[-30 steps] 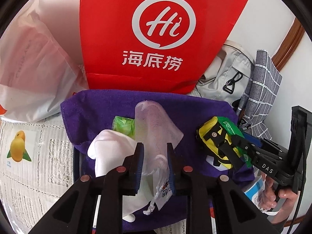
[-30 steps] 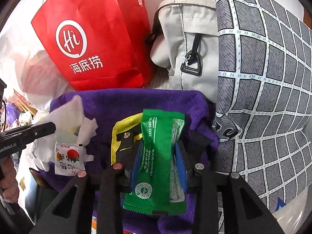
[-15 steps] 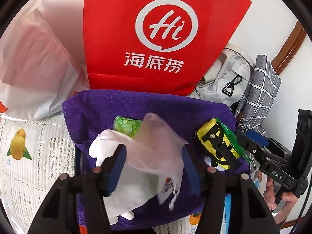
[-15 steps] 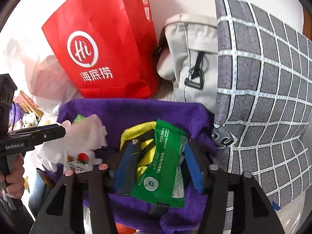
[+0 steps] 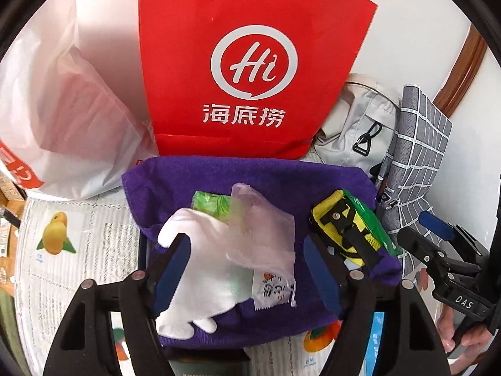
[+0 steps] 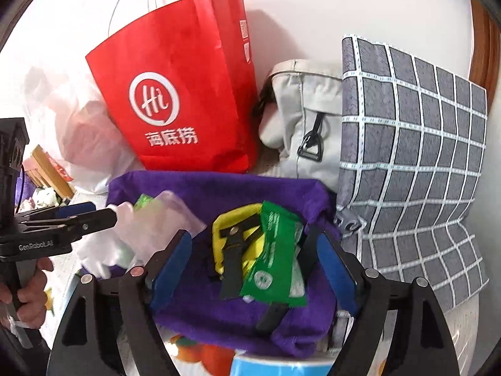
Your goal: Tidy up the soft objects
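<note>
The purple towel (image 5: 194,181) holds a white glove (image 5: 200,269), translucent mesh pouch (image 5: 263,235), yellow strap pouch (image 6: 238,235) and green packet (image 6: 275,269). The left gripper (image 5: 244,269) and right gripper (image 6: 253,266) both hang over it, jaws spread, grasping nothing. Behind stands a red paper bag (image 5: 244,62).

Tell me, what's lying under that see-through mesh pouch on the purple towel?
Under the mesh pouch lie a white glove, a light green packet and a small printed sachet, all on the purple towel. Anything beneath the glove is covered.
</note>
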Demonstrator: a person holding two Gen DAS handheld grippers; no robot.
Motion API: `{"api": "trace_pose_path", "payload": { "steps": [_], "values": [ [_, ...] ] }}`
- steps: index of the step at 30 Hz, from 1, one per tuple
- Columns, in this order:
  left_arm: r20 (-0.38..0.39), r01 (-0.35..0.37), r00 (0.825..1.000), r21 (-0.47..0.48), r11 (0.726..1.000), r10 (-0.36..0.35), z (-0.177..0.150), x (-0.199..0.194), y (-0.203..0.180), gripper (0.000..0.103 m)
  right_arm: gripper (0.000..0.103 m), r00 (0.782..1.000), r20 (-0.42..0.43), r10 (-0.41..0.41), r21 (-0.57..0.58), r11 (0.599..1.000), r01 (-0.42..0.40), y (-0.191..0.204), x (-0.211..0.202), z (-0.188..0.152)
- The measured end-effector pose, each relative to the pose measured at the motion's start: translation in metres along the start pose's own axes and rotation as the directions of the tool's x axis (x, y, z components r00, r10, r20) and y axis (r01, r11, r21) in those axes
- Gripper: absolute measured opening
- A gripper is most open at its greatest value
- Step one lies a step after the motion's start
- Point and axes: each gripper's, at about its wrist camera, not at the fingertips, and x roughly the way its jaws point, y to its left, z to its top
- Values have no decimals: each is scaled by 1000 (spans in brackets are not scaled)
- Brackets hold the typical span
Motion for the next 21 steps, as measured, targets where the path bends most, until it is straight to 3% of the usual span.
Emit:
{"api": "trace_pose_path", "payload": {
  "steps": [3,7,10,14,21],
  "values": [
    [-3,-30,1000,14,999,30,-11,-6,-3,76,82,1000,-15,-26,6,1000,27,1,-9,-9],
    [-18,-32,999,11,999,32,-28,-18,-4,76,94,998,-2,-62,17,998,62,2,-27,-26],
    [-18,-43,999,9,999,44,-41,-32,-5,82,97,999,-9,-48,39,998,49,1,-40,-38],
    [7,-52,999,0,999,52,-65,-64,-6,87,103,999,-3,-48,51,998,49,6,-62,-56],
    [39,-22,999,-26,999,23,-112,-122,-15,90,103,996,32,-88,1,996,88,35,-122,-96]
  ]
}}
